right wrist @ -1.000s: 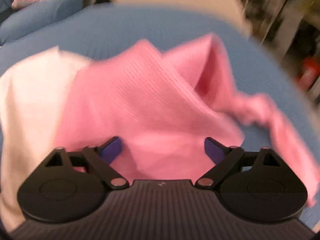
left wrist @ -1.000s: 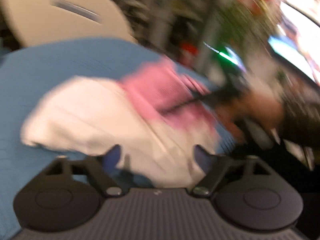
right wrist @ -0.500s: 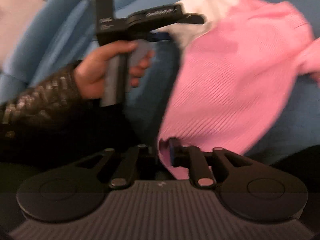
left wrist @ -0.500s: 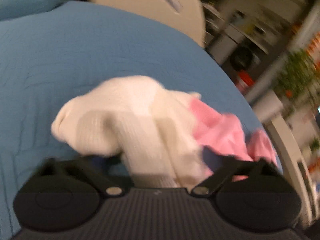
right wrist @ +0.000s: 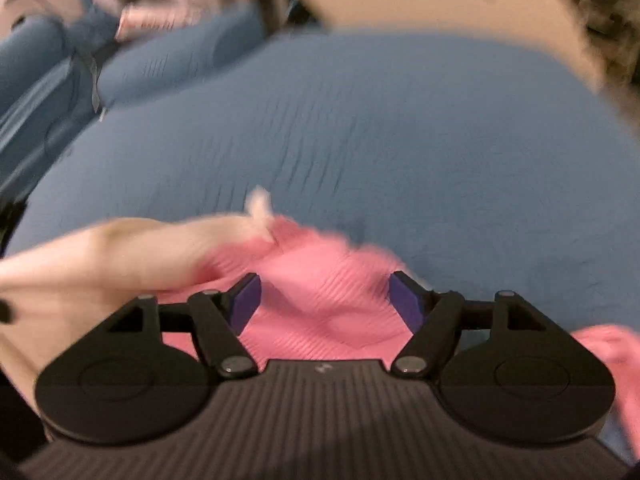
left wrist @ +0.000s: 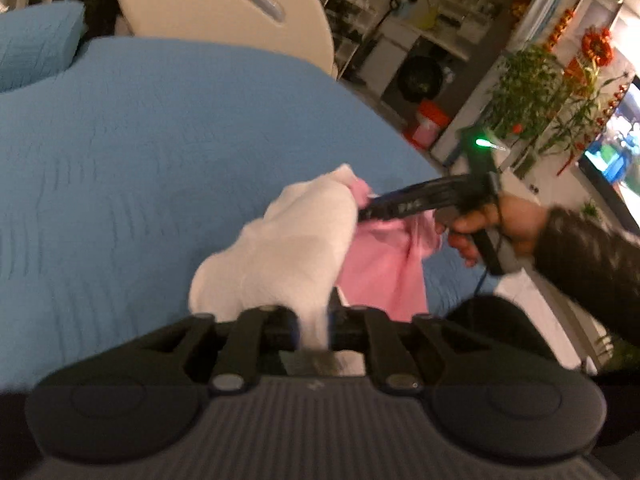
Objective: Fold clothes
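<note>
A pink and white knitted garment (left wrist: pixel 304 248) lies bunched at the near right edge of a blue bed (left wrist: pixel 140 152). My left gripper (left wrist: pixel 314 326) is shut on its white part, which runs from the jaws up into the bunch. In the left wrist view my right gripper (left wrist: pixel 370 210) reaches in from the right over the pink part. In the right wrist view my right gripper (right wrist: pixel 324 300) is open, its blue pads (right wrist: pixel 248 300) apart with the pink fabric (right wrist: pixel 320 300) lying between and below them. The white part (right wrist: pixel 120 252) trails off left, blurred.
A cream bed board (left wrist: pixel 224 8) stands at the far end of the bed. Blue pillows (right wrist: pixel 180 56) lie at the far left. Off the bed's right side are a plant (left wrist: pixel 532 92), shelves and an orange-lidded container (left wrist: pixel 428 124).
My left gripper has shut on the white part. My right gripper, shut on the pink edge half a second ago, has opened and moved over the pink fabric.
</note>
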The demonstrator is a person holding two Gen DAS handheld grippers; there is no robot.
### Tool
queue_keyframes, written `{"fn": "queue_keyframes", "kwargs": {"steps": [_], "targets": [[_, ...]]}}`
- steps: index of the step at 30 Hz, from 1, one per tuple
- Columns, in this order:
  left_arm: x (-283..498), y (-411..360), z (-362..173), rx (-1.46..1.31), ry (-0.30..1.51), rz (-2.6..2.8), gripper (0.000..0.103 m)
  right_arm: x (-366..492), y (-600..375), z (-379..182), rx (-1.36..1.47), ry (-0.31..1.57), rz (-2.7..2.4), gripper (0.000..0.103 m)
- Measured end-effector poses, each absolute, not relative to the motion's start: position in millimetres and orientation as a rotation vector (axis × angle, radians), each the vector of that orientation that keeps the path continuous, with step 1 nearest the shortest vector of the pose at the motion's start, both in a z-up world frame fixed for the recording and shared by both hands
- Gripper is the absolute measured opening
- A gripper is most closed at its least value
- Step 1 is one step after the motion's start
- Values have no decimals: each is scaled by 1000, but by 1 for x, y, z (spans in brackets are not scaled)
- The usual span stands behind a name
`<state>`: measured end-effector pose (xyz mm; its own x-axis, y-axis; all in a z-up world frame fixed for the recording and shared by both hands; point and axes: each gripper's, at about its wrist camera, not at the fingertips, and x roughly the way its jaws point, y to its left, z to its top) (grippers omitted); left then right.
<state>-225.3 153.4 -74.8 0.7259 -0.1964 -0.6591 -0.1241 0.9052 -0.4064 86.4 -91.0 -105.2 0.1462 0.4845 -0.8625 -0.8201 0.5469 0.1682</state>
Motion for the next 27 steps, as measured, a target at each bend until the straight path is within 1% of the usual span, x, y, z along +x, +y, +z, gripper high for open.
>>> {"fn": "queue_keyframes", "kwargs": {"steps": [1,2,3,5,6,7,8,10,11,12,13,14,15,16,17,18,19,20,22,23,25,27], "targets": [[-231,156,-72,-462,745,-23,32,80,-87,-96,-451,1009,975,41],[-237,159,-70,-476,727,-5,42,73,-84,-87,-517,962,977,13],[-241,162,-67,-488,708,9,57,67,-80,-77,-580,912,977,13],[-242,169,-66,-509,669,15,69,63,-81,-48,-615,760,931,13],[-242,172,-65,-519,650,18,76,63,-86,-19,-639,621,864,13],[-243,176,-65,-529,630,21,79,64,-90,8,-659,487,796,12],[-243,179,-64,-539,611,24,85,69,-94,24,-667,415,735,12],[-242,184,-63,-558,578,30,88,84,-100,51,-722,241,583,14],[-237,182,-66,-566,580,33,89,88,-101,52,-746,205,543,17],[-233,182,-69,-577,582,41,90,105,-105,45,-805,162,458,28],[-229,181,-73,-587,584,50,91,128,-109,29,-872,211,387,37],[-225,181,-78,-598,589,68,93,141,-112,16,-911,312,353,50],[-222,182,-81,-608,593,88,94,153,-115,5,-941,409,319,50],[-221,182,-82,-618,590,95,95,152,-123,-3,-872,456,295,50],[-221,182,-83,-629,583,100,99,148,-124,-3,-835,448,300,56],[-218,185,-84,-642,567,99,102,128,-128,-2,-710,428,330,70],[-216,187,-86,-654,555,99,102,108,-131,-2,-592,409,359,77],[-216,189,-88,-662,554,104,103,95,-129,-5,-540,403,392,86],[-215,191,-90,-677,564,109,103,37,-119,-19,-381,410,579,86],[-213,192,-91,-683,570,110,103,25,-119,-22,-371,422,630,86],[-210,192,-93,-687,572,115,103,-13,-81,-42,-410,464,831,86],[-209,192,-94,-680,564,121,103,-38,-55,-65,-562,466,928,86]]}}
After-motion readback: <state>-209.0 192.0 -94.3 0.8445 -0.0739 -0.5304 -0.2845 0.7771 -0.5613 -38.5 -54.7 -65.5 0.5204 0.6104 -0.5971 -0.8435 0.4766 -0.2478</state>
